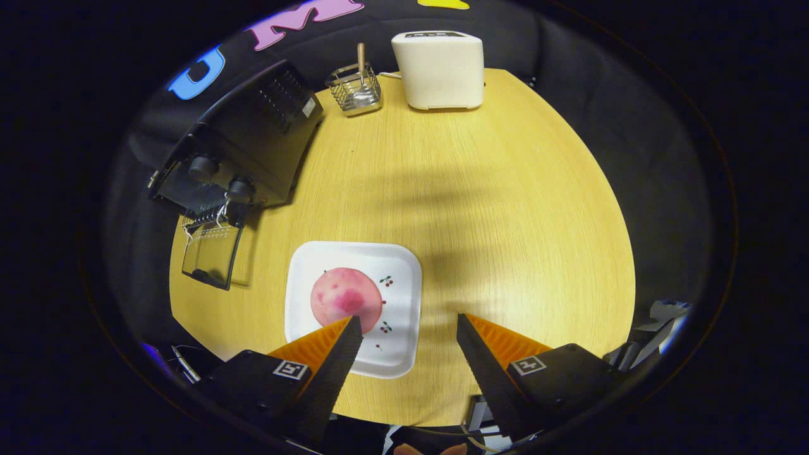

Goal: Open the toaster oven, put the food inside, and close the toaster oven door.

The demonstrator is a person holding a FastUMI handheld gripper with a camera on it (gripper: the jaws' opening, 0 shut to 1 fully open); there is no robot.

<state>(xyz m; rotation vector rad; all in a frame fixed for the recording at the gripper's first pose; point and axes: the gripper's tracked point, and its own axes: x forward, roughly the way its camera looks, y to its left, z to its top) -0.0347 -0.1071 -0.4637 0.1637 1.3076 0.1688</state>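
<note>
The gripper (409, 325) hangs above a yellow wooden table (480, 208), its two orange-and-black fingers (341, 354) spread wide apart with nothing between them. Bare table shows in the gap.

At about eleven o'clock from the fingers, just ahead of the left one, sits a white square plate (404, 278) with small cherry prints. On it lies the food (346, 300), a round pink piece with darker red blotches. The tip of the left finger overlaps the near edge of the food in the view; whether it touches cannot be told.

Farther out at about ten o'clock stands the black toaster oven (253, 139), set at the table's far left edge, with two round knobs (203, 168) on its front. Its glass door (212, 253) is folded down and open, lying flat toward the plate, and the wire rack (205, 218) shows at the mouth.

At about twelve o'clock, at the far end of the table, stands a white toaster (439, 69). Just beside it, toward eleven o'clock, is a small wire basket (355, 91) with a wooden handle (361, 57) sticking up from it.
</note>
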